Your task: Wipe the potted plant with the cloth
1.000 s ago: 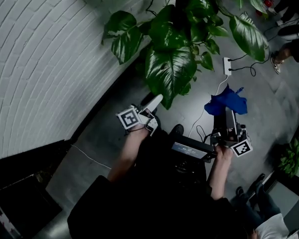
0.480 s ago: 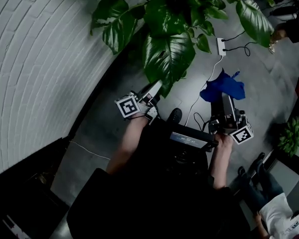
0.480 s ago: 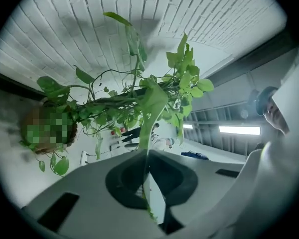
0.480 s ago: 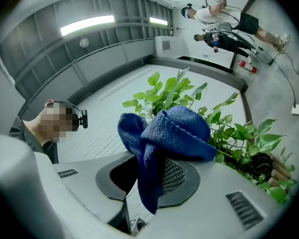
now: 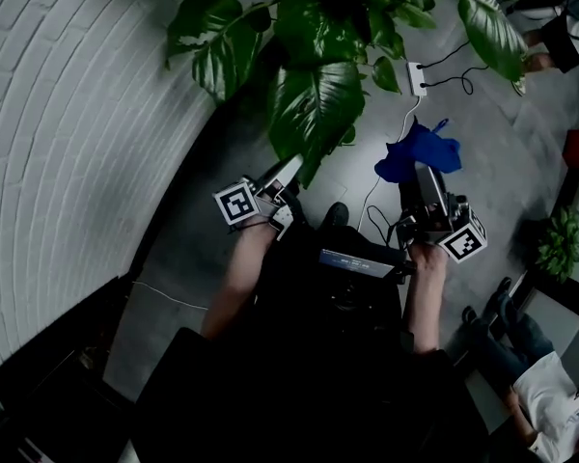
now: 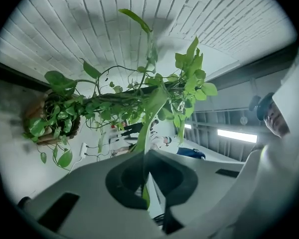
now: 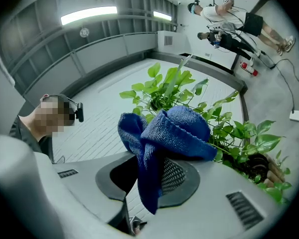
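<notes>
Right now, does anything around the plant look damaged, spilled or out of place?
Nothing looks spilled or broken. One leaf is pinched between the jaws of the left gripper, and the blue cloth hangs bunched from the right gripper.

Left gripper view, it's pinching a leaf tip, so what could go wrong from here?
1. The left gripper is shut on the leaf right at its tip; pulling back might tear it.
2. The cloth hangs bunched from the right gripper; a hard wipe could drag it loose.

Perhaps a lab (white brick wall (image 5: 68,114), concrete floor (image 5: 521,181)).
</notes>
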Motion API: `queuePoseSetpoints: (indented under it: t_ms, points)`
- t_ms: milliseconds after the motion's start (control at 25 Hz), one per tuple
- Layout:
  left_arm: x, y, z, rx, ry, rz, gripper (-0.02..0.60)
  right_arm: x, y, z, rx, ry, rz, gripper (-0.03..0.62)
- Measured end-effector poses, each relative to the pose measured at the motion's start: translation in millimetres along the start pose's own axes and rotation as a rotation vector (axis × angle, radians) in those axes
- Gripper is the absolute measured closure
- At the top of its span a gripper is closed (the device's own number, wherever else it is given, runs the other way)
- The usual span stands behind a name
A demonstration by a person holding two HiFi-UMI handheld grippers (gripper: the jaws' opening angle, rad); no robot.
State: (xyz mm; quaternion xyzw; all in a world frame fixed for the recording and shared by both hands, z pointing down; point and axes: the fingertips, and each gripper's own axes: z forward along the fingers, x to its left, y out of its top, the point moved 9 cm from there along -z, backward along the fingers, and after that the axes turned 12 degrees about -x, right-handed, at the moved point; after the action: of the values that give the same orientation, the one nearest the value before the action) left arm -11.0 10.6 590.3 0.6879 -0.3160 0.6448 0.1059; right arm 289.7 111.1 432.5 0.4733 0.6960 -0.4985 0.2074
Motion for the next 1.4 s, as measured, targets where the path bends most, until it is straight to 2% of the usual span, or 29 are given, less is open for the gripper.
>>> queuePoseSetpoints:
  t_ms: [280, 520, 640, 720, 920, 1240, 1400]
  points:
    - [0.7, 10.1, -2.2, 0.002, -0.027, -0.005, 0.561, -10.4, -9.0, 7.8, 0.070, -0.041, -0.013, 0.485]
    - [-8.6, 9.5, 0.6, -0.021, -0.042, 0.002, 0.561, -41.4, -3.7, 30.1, 0.151, -0.038, -0.029, 0.485]
    - [-16.2, 5.2, 0.7, -0.047, -0.039, 0.005, 0.561, -63.1, -1.5, 48.8, 0.233, -0.050, -0.075, 0.485]
    - [-21.7, 5.4, 3.0, -0.062, -0.041, 0.022, 0.561, -77.2, 0.1, 69.9, 0.289, -0.039, -0.112, 0.485]
    - [-37.8, 1.5, 7.1, -0.104, -0.052, 0.048, 0.561, -105.3, -4.8, 115.9, 0.384, 0.002, -0.124, 0.485]
    - [-47.9, -5.3, 10.1, -0.147, -0.024, 0.068, 0.562, -134.9, -25.2, 180.5, 0.468, 0.075, -0.139, 0.485]
    - [-51.9, -5.5, 12.1, -0.162, -0.032, 0.067, 0.563, -152.2, -46.3, 187.3, 0.580, 0.055, -0.154, 0.485]
